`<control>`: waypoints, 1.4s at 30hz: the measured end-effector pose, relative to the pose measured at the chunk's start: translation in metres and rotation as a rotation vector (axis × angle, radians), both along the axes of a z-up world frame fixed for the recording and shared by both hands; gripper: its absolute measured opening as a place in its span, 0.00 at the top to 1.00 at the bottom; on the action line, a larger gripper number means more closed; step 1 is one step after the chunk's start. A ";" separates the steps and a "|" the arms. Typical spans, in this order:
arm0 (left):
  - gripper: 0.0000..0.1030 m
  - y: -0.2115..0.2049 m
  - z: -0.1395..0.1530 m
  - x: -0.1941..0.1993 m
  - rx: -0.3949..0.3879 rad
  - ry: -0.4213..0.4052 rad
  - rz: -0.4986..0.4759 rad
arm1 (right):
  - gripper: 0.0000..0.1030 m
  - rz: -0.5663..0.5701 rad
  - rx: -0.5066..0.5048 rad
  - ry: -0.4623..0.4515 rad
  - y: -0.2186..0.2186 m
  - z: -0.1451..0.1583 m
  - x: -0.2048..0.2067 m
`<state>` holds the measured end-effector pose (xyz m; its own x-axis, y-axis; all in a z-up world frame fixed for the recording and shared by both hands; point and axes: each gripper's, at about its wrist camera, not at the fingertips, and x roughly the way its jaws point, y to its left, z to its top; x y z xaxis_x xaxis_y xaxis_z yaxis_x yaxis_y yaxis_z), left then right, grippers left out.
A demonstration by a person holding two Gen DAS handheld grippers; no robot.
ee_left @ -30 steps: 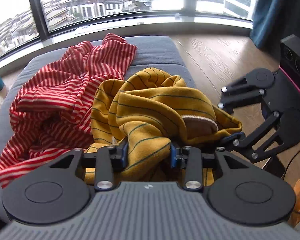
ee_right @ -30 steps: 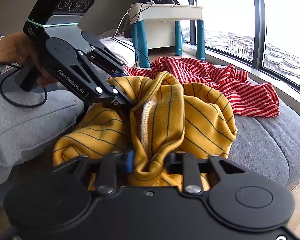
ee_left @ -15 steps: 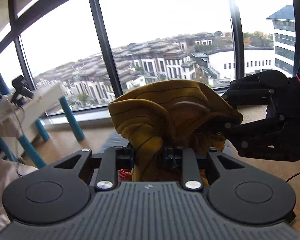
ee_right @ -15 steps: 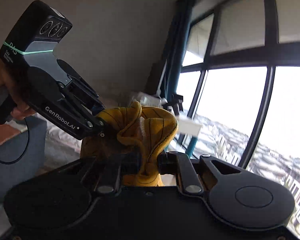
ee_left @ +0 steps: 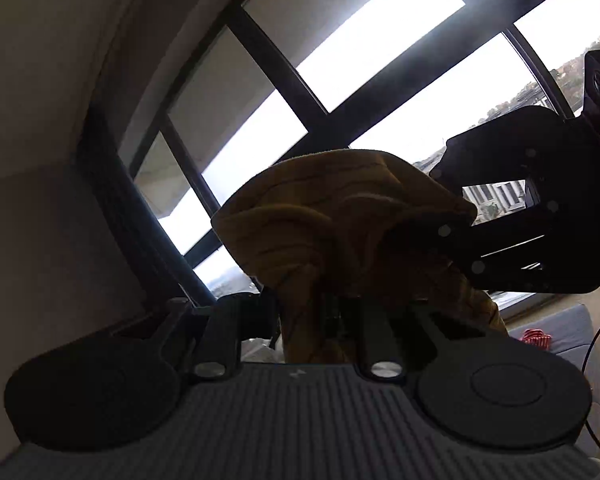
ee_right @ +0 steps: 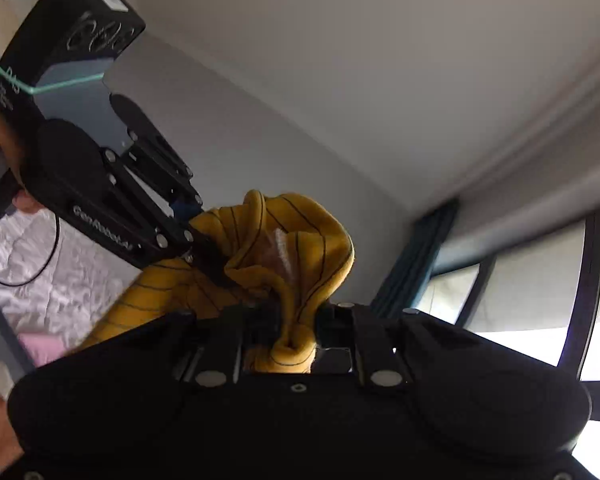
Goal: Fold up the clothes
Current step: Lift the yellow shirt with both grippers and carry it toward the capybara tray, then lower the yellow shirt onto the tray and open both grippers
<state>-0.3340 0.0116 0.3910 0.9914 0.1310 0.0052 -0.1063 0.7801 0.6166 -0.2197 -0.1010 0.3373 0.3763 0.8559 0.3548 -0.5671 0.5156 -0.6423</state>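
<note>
Here, the biggest thing in both views is the room itself: the left wrist view looks up at a tall window with dark frames (ee_left: 332,116), and the right wrist view looks up at a pale ceiling (ee_right: 380,60), with a blue curtain (ee_right: 416,256) beside the window. Low at the left of the right wrist view there is a white quilted bed cover (ee_right: 72,280). At the lower right edge of the left wrist view a grey cushion (ee_left: 568,324) shows, and on it lies a small visible part of a red striped cloth (ee_left: 534,337).

The yellow striped garment (ee_right: 300,264) is lifted in the air between the two tools, bunched up, with thin dark stripes and a pale inner lining.

The left hand-held gripper (ee_left: 306,312) has its fingers pressed on a fold of this garment; the same tool appears at the upper left of the right wrist view, biting the fabric with its tips. The right hand-held gripper (ee_right: 296,320) is also closed on a twisted fold of the garment, and its black body shows at the right of the left wrist view, touching the cloth.
</note>
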 end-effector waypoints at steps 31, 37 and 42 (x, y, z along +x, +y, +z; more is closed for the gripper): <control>0.58 0.319 -0.272 -0.156 -0.562 0.548 0.518 | 0.45 0.212 -0.968 0.678 0.395 -0.308 0.048; 0.14 0.309 -0.280 -0.152 -0.658 0.517 0.484 | 0.32 0.253 -0.871 0.914 0.327 -0.297 0.052; 0.14 0.298 -0.283 -0.145 -0.737 0.498 0.451 | 0.32 0.299 -0.827 1.073 0.265 -0.280 0.038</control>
<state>-0.4792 0.3097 0.1082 0.7154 0.2990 -0.6315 -0.3479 0.9362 0.0491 -0.1815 0.1641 0.0576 -0.0929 0.7690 -0.6324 -0.9929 -0.0239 0.1168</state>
